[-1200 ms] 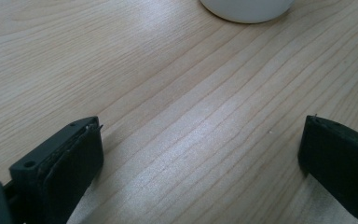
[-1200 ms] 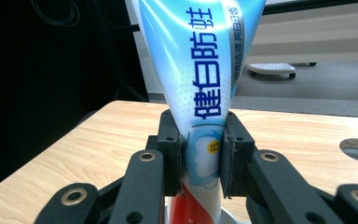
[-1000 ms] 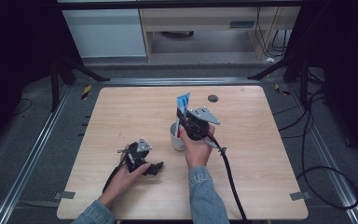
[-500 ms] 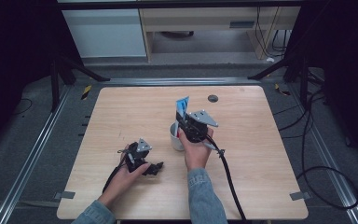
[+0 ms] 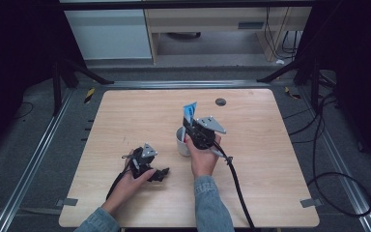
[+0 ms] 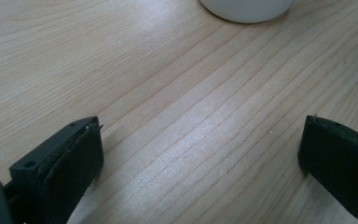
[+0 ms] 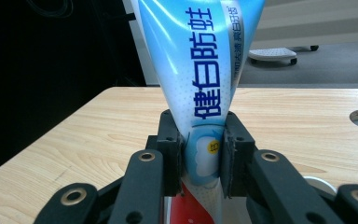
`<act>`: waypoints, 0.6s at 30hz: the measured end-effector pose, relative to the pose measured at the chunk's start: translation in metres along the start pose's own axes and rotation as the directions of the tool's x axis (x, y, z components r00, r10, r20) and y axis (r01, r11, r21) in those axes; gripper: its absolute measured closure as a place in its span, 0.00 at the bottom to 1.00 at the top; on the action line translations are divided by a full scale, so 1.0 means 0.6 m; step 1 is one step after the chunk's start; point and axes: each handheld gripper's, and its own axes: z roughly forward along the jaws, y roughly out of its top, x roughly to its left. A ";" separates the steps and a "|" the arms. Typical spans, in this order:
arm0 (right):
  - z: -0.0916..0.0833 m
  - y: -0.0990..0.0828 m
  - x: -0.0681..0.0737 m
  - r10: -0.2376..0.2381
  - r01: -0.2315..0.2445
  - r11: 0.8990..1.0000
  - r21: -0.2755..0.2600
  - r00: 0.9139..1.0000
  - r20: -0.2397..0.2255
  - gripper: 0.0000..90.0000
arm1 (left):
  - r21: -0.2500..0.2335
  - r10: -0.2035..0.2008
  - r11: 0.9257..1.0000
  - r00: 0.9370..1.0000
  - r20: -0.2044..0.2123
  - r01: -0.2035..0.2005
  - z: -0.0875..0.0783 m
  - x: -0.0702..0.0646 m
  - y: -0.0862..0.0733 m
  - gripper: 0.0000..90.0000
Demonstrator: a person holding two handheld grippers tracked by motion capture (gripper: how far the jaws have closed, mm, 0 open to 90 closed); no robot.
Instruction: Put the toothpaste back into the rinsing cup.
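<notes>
A light wooden table with rounded corners (image 5: 125, 111) stands on a grey floor. A white round cup (image 5: 182, 141) sits on it near the middle. A small dark round hole (image 5: 221, 101) is in the wood close to the far edge. The left gripper (image 5: 160, 174) rests on the wood near the front edge, left of the cup.
</notes>
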 end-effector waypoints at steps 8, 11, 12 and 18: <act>0.000 -0.007 -0.005 0.011 -0.011 1.000 0.007 1.000 0.007 0.81 | 0.000 0.000 1.000 1.000 0.000 0.000 0.000 0.000 0.000 0.00; 0.000 -0.007 -0.005 0.017 -0.017 1.000 0.005 1.000 0.001 0.81 | 0.000 0.000 1.000 1.000 0.000 0.000 0.000 0.000 0.000 0.00; 0.001 -0.007 -0.005 0.019 -0.019 1.000 0.006 1.000 0.001 0.81 | 0.000 0.000 1.000 1.000 0.000 0.000 0.000 0.000 0.000 0.00; 0.001 -0.007 -0.006 0.026 -0.026 1.000 0.007 1.000 -0.003 0.81 | 0.000 0.000 1.000 1.000 0.000 0.000 0.000 0.000 0.000 0.00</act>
